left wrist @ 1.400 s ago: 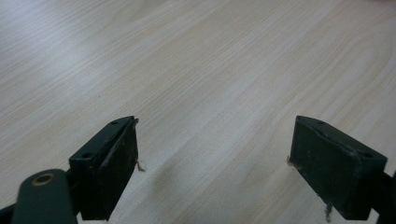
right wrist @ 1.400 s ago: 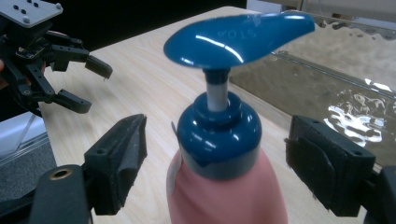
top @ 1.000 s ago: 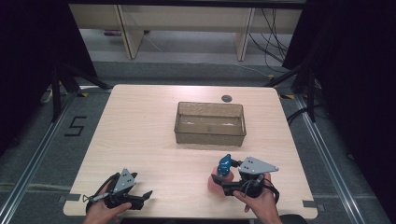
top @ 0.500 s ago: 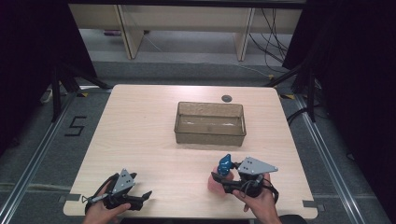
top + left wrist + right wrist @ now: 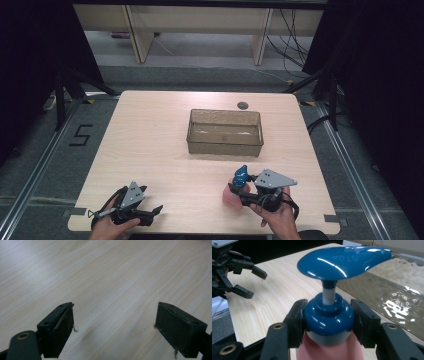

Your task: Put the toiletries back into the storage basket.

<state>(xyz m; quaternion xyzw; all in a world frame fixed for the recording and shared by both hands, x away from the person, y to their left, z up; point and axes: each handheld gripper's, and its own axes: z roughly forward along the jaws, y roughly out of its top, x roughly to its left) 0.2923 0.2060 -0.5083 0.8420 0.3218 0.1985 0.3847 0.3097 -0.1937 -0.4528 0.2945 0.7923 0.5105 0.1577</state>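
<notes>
A pink pump bottle (image 5: 230, 200) with a blue pump head (image 5: 241, 175) stands upright near the table's front edge, right of centre. My right gripper (image 5: 239, 192) holds it from the right. In the right gripper view the jaws have just been closing and their pads (image 5: 297, 320) press on either side of the bottle's blue collar (image 5: 328, 317), under the pump head (image 5: 344, 261). My left gripper (image 5: 152, 212) rests low at the front left. Its jaws (image 5: 115, 327) stand wide open over bare wood with nothing between them. It also appears far off in the right gripper view (image 5: 256, 284).
A clear rectangular bin (image 5: 224, 145) stands mid-table behind the bottle, its glossy wall (image 5: 387, 290) close on the right in the right gripper view. A small dark round object (image 5: 243, 105) lies near the table's far edge. Wooden shelving stands beyond the table.
The right gripper's jaws have drawn in around the bottle's collar. Both hands have kept their places and the bottle still stands where it was.
</notes>
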